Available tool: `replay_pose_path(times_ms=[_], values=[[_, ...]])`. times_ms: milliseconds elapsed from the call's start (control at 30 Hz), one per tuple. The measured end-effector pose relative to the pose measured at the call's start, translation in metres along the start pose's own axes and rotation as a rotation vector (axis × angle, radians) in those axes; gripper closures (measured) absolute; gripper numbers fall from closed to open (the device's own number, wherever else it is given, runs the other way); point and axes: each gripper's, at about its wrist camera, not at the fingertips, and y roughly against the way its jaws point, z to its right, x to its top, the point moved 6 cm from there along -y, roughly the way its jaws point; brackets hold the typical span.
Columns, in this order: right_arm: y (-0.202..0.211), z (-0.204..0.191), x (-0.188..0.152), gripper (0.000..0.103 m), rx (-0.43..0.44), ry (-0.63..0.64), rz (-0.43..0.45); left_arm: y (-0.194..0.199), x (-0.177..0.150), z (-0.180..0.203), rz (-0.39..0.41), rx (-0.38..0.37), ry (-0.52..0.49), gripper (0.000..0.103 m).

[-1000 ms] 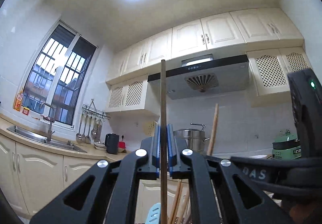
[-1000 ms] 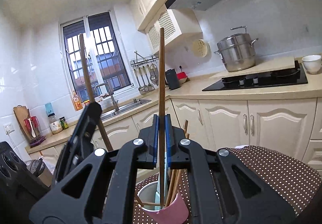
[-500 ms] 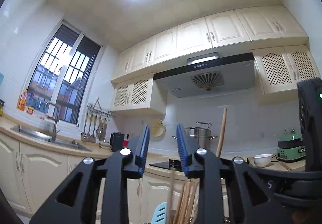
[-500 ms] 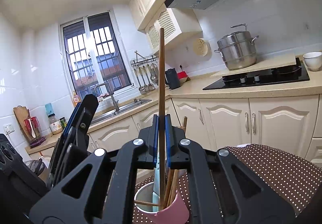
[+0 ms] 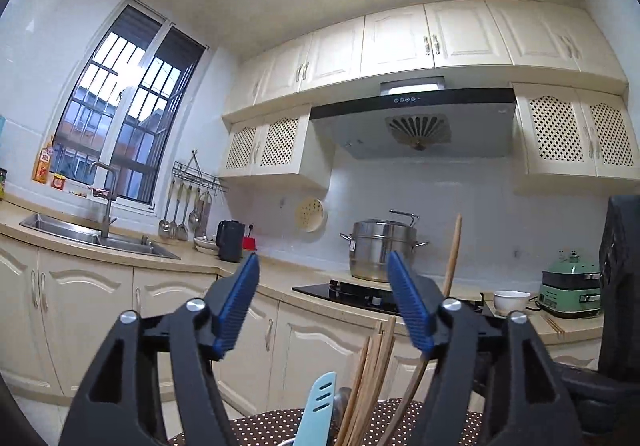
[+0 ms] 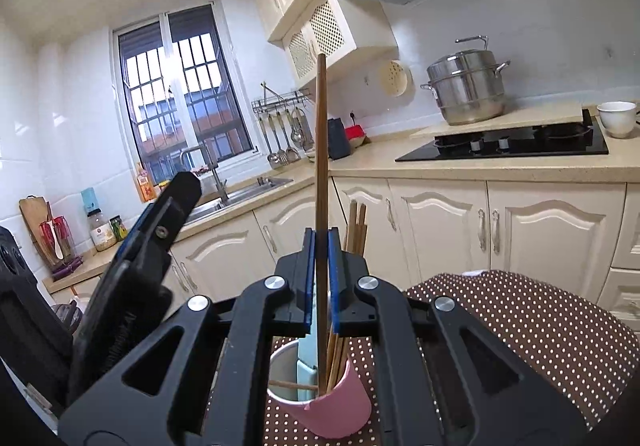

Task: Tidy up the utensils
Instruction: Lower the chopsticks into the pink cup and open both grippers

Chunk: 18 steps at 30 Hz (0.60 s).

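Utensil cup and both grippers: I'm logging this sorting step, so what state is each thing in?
Left gripper: open, empty.
Right gripper: shut on wooden stick, upright, lower end in cup.
Pink cup: upright, holding chopsticks and blue spatula.

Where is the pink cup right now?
Right wrist view, bottom centre: the pink cup stands on the dotted tablecloth below the right gripper, holding chopsticks.

Pink cup (image 6: 340, 402), brown white-dotted cloth (image 6: 520, 326).
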Motion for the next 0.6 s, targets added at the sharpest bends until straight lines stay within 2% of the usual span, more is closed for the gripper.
replay_pose_path(times_ms=[67,233,300,333,367,600], values=[[0.002,-0.003,-0.004,0.096,-0.006,0.001,-0.013,0.004,0.002,-0.001,-0.012,-0.005,-0.013,0.029],[0.004,-0.007,-0.01,0.094,-0.04,0.007,-0.048,0.017,0.009,-0.005,-0.029,-0.009,-0.047,0.025],[0.007,-0.007,-0.012,0.076,-0.052,-0.009,-0.057,0.021,0.012,-0.009,-0.044,-0.007,-0.048,0.024],[0.009,-0.007,-0.012,0.051,-0.056,-0.018,-0.056,0.022,0.013,-0.011,-0.058,-0.007,-0.047,0.024],[0.013,-0.009,-0.013,0.046,-0.064,-0.019,-0.055,0.024,0.014,-0.014,-0.075,-0.003,-0.043,0.024],[0.032,-0.022,-0.014,0.046,-0.09,0.002,-0.076,0.041,0.021,-0.031,-0.14,0.021,-0.038,0.023]])
